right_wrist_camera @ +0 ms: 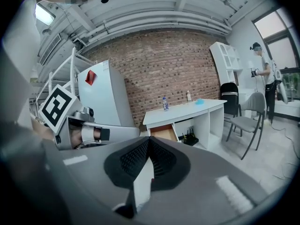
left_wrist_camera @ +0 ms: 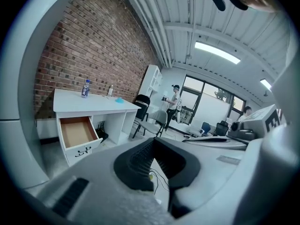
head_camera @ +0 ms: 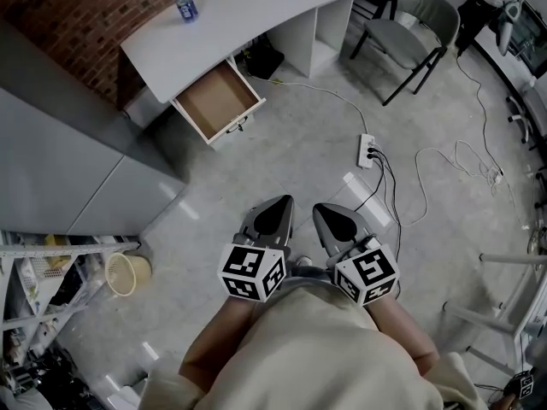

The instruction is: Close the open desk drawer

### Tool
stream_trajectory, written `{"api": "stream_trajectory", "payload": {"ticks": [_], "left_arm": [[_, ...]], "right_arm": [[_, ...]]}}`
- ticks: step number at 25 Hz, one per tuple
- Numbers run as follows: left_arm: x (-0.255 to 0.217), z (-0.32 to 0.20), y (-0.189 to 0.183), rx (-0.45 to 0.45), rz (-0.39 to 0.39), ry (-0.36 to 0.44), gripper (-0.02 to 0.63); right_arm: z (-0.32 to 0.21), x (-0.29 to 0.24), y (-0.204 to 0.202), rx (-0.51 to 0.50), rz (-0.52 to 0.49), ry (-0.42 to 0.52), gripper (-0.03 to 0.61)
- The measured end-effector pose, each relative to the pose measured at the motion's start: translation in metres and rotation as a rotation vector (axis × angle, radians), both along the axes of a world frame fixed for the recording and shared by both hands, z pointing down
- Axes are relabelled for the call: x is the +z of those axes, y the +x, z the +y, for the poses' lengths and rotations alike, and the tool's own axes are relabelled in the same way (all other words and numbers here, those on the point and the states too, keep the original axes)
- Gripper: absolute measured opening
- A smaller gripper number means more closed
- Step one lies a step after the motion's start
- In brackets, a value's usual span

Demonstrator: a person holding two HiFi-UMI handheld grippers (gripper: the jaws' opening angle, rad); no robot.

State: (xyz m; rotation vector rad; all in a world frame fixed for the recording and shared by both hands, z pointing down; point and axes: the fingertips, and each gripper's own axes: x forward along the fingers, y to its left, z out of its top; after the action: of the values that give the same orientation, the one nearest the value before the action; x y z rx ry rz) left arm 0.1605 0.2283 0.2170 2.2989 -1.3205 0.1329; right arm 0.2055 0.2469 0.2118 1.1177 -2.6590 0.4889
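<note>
Both grippers hang side by side low in the head view, over a grey floor [head_camera: 256, 169]. The left gripper [head_camera: 273, 207] has its jaws pressed together with nothing between them, and the right gripper [head_camera: 330, 216] is pressed together in the same way, also pinching nothing. Just past them a white power strip [head_camera: 367, 150] lies on the floor with cables running off it. Farther on, well apart from both grippers, the drawer [head_camera: 218, 101] stands pulled out of the white desk [head_camera: 256, 11], its brown bottom showing. A bottle [head_camera: 184, 2] stands on the desktop, and a grey chair [head_camera: 419, 37] sits beside the desk.
</note>
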Motion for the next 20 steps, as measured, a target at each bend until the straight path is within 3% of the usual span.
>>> {"api": "stream_trajectory", "payload": {"ticks": [20], "left_arm": [[-0.008,-0.105,-0.063,0.01,0.007,-0.008,0.002]], "right_arm": [[-0.109,-0.014,-0.059,0.011,-0.023,0.0,0.002]]}}
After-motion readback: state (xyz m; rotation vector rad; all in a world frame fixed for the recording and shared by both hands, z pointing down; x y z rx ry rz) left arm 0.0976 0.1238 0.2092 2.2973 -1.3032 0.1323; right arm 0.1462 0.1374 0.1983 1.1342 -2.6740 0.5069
